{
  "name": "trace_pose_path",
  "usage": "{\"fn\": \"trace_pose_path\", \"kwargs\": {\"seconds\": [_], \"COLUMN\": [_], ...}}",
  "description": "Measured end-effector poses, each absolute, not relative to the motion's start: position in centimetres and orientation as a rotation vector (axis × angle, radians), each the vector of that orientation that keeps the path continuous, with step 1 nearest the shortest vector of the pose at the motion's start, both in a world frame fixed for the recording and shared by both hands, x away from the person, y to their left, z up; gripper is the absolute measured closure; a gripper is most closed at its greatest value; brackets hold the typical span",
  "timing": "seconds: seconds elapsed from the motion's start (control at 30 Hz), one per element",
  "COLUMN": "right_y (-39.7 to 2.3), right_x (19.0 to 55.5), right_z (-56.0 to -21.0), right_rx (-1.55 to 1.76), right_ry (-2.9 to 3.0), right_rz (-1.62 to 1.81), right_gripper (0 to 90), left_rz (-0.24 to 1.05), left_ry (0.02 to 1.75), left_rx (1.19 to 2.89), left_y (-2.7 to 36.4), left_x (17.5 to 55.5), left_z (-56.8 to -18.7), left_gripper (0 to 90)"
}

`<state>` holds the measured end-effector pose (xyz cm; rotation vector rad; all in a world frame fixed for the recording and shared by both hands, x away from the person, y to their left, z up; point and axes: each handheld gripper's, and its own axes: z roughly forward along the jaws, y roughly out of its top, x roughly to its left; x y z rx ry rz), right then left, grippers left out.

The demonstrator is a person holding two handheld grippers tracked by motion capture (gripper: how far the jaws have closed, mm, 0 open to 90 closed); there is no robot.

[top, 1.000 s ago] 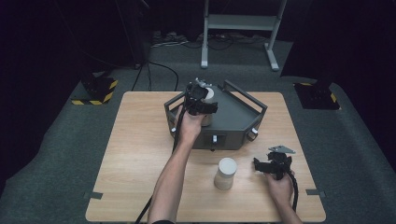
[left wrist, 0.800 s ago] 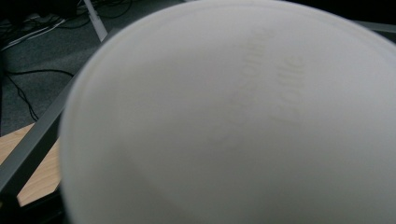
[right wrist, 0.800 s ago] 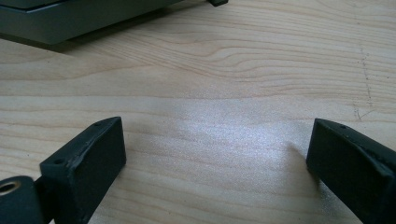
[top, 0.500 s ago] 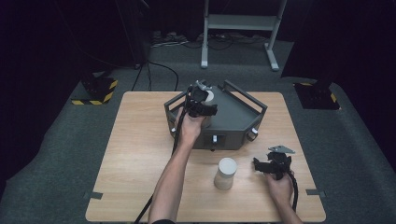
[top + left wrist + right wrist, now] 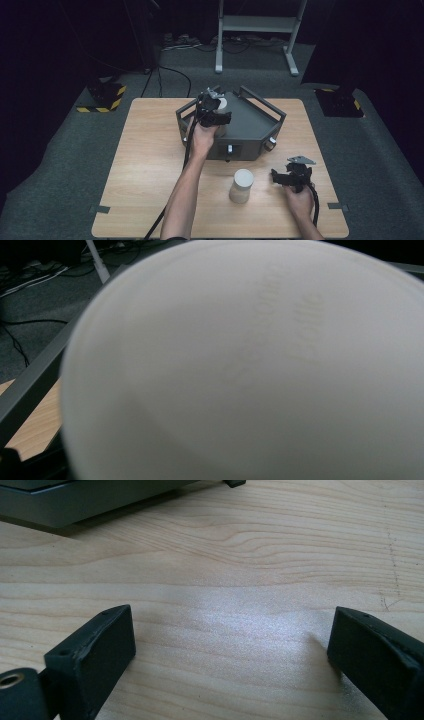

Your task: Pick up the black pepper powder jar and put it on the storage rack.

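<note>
A grey angular metal box (image 5: 250, 125) with side rails stands at the back middle of the wooden table (image 5: 145, 165). My left gripper (image 5: 214, 109) is held over the box's left top, shut on a white round container (image 5: 222, 103). That container (image 5: 250, 370) sits blurred and very close in the left gripper view and hides the jaws. A second white jar (image 5: 242, 185) stands upright on the table in front of the box. My right gripper (image 5: 278, 176) rests low just right of this jar, open (image 5: 232, 630), with bare wood between its fingers (image 5: 100, 650).
The box's front edge (image 5: 75, 505) lies ahead of the right gripper. A grey rail (image 5: 30, 380) of the box passes left of the held container. A metal stand (image 5: 255, 30), floor cables and a yellow-black striped base (image 5: 102, 97) are beyond the table.
</note>
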<state>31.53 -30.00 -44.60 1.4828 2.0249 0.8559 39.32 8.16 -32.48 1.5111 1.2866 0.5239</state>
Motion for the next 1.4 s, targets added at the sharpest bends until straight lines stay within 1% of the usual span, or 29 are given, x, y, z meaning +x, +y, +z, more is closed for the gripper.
{"fn": "trace_pose_path", "kwargs": {"seconds": [0.17, 0.2, 0.27, 0.3, 0.37, 0.47, 0.53, 0.7, 0.93, 1.27, 1.4], "right_y": [-30.0, -30.0, -30.0, -30.0, -30.0, -30.0, -30.0, -30.0, -30.0, -30.0, -30.0], "right_x": [31.5, 31.5, 31.5, 31.5, 31.5, 31.5, 31.5, 31.5, 31.5, 31.5, 31.5], "right_z": [-44.6, -44.6, -44.6, -44.6, -44.6, -44.6, -44.6, -44.6, -44.6, -44.6, -44.6], "right_rx": [1.483, 1.483, 1.483, 1.482, 1.483, 1.482, 1.482, 1.481, 1.480, 1.481, 1.481], "right_ry": [2.025, 2.025, 2.024, 2.024, 2.024, 2.024, 2.024, 2.025, 2.026, 2.025, 2.025], "right_rz": [0.857, 0.857, 0.857, 0.856, 0.856, 0.857, 0.857, 0.856, 0.856, 0.856, 0.856], "right_gripper": [4.4, 4.4, 4.4, 4.4, 4.4, 4.4, 4.4, 4.4, 4.7, 4.7, 4.9], "left_rz": [0.526, 0.526, 0.530, 0.529, 0.538, 0.560, 0.561, 0.566, 0.570, 0.548, 0.571], "left_ry": [1.283, 1.283, 1.293, 1.285, 1.280, 1.271, 1.274, 1.267, 1.238, 1.214, 1.191], "left_rx": [1.500, 1.500, 1.448, 1.440, 1.447, 1.467, 1.466, 1.471, 1.481, 1.485, 1.484], "left_y": [8.3, 8.3, 8.2, 8.4, 8.3, 8.3, 8.5, 8.4, 8.6, 9.9, 10.7], "left_x": [39.2, 39.2, 38.9, 38.7, 38.5, 38.1, 38.0, 37.4, 36.7, 35.0, 34.1], "left_z": [-32.7, -32.7, -33.2, -33.2, -33.2, -32.9, -32.8, -32.6, -32.5, -32.7, -33.4], "left_gripper": [34.5, 32.5, 22.4, 21.0, 14.5, 7.7, 5.0, 2.9, 2.7, 2.8, 3.1]}}
